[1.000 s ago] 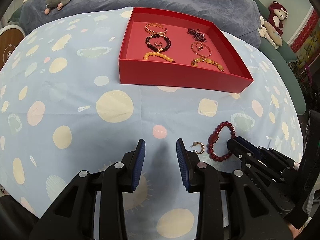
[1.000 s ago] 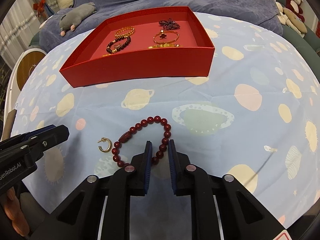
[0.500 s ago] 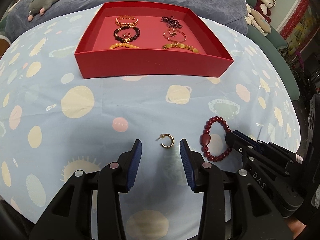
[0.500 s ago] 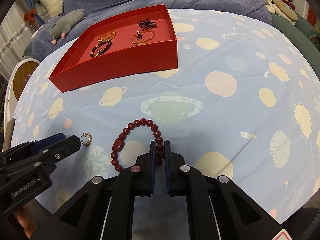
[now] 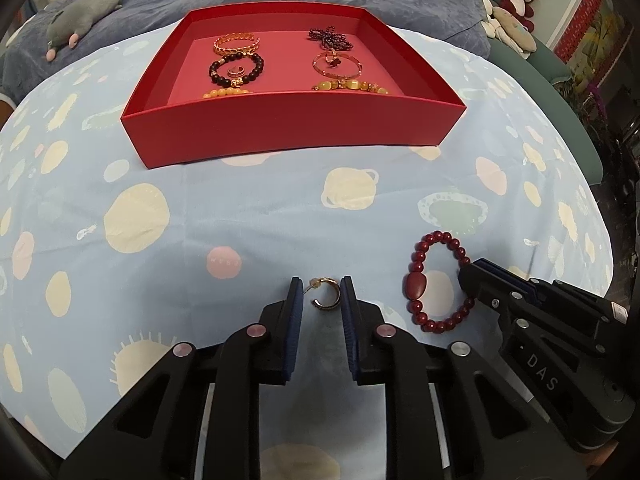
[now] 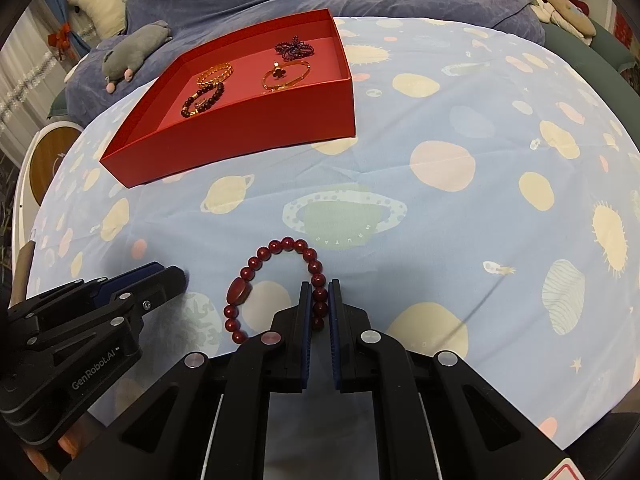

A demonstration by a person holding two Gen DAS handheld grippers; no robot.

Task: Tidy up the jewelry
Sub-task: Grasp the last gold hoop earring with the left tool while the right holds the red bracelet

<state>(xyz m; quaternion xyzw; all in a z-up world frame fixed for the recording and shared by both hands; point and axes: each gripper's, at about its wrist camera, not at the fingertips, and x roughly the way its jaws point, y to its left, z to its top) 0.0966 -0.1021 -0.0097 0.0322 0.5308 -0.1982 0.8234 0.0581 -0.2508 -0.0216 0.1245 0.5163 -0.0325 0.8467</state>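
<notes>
A small gold hoop earring (image 5: 326, 298) lies on the planet-print cloth between the pads of my left gripper (image 5: 320, 292), whose jaws stand close around it. My right gripper (image 6: 319, 296) is shut on the right side of a dark red bead bracelet (image 6: 256, 268), which lies on the cloth; it also shows in the left wrist view (image 5: 424, 280), with the right gripper (image 5: 468, 276) at its edge. The left gripper (image 6: 176, 276) shows at the left of the right wrist view. A red tray (image 5: 288, 120) at the back holds several bracelets and a ring.
The tray (image 6: 248, 132) stands on a round table under a blue cloth (image 6: 440, 184). A grey plush mouse (image 5: 80, 12) and other soft toys (image 5: 516, 4) lie on the blue bedding behind. The table edge drops off to the right and front.
My left gripper moved forward so the earring lies between its pads, and its jaws narrowed. My right gripper closed further on the red bracelet's beads.
</notes>
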